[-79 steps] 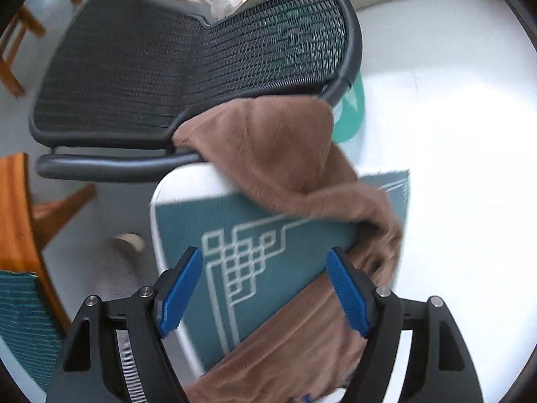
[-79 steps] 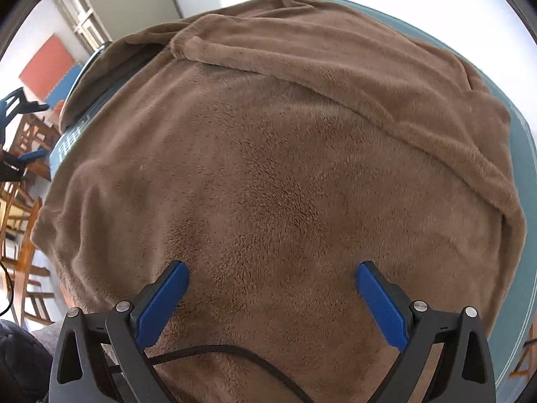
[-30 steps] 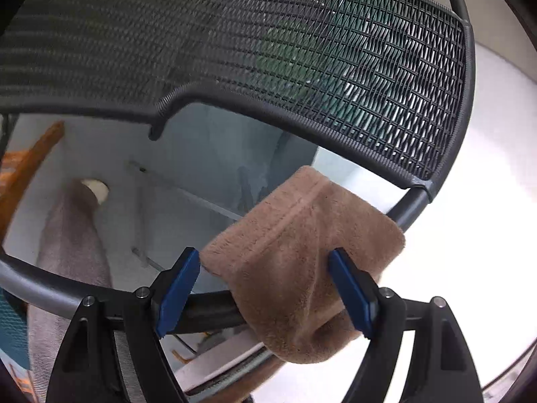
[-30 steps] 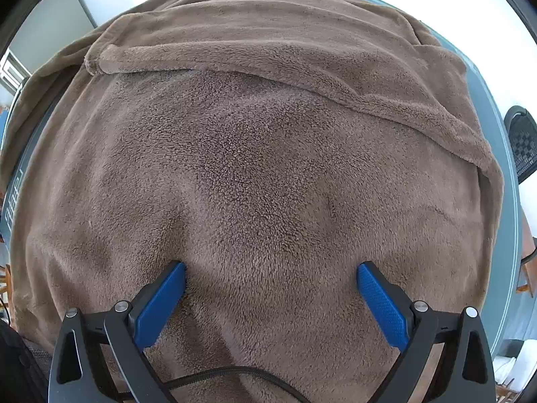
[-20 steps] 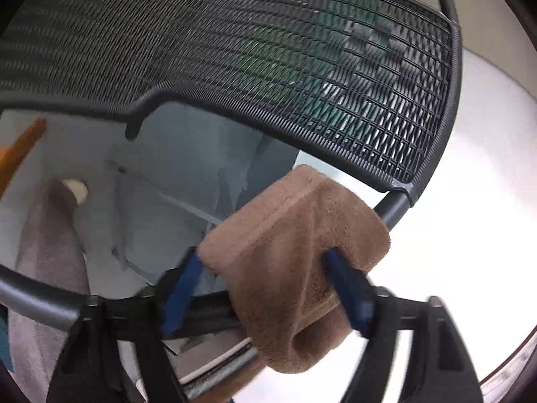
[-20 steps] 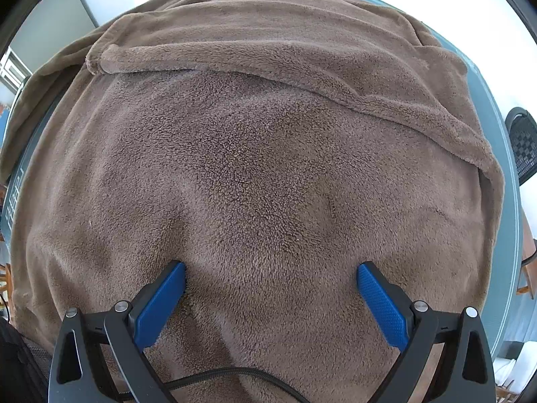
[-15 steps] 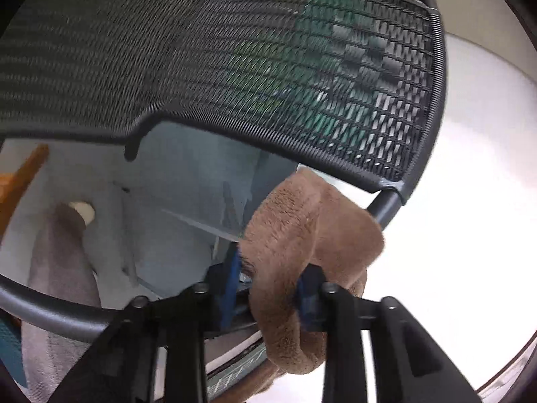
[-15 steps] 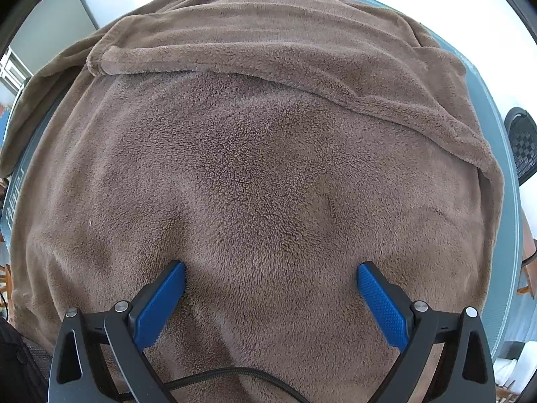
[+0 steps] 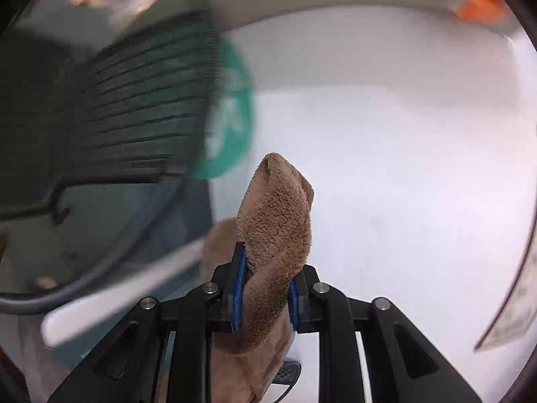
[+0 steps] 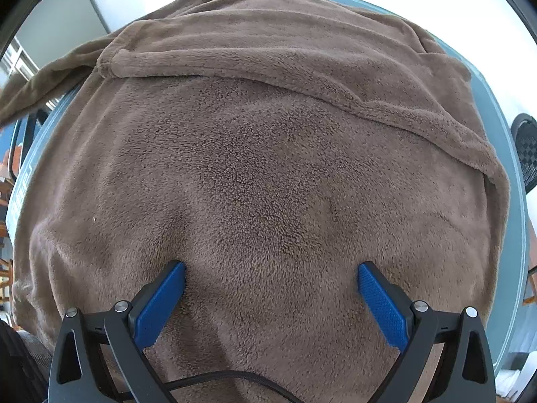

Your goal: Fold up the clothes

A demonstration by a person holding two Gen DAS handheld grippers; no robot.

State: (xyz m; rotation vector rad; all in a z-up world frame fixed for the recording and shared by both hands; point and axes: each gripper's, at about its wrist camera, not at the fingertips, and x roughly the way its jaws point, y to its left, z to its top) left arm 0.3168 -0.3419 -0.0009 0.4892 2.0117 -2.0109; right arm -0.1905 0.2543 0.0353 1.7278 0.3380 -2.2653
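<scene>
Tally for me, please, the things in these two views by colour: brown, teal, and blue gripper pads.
Brown: 1, the fleece garment, its end clamped in the left gripper as the jaws are closing.
Teal: 1, the table cover.
Blue pads: 4, two per gripper; the right gripper stands open.
Total: 6

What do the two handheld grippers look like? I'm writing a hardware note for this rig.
Both match: the left gripper and right gripper each have a black angular frame with silver screw heads and two flat fingers faced with blue textured pads. A thin black cable loops across the base of the right one. No markings, hands or sleeves show.
</scene>
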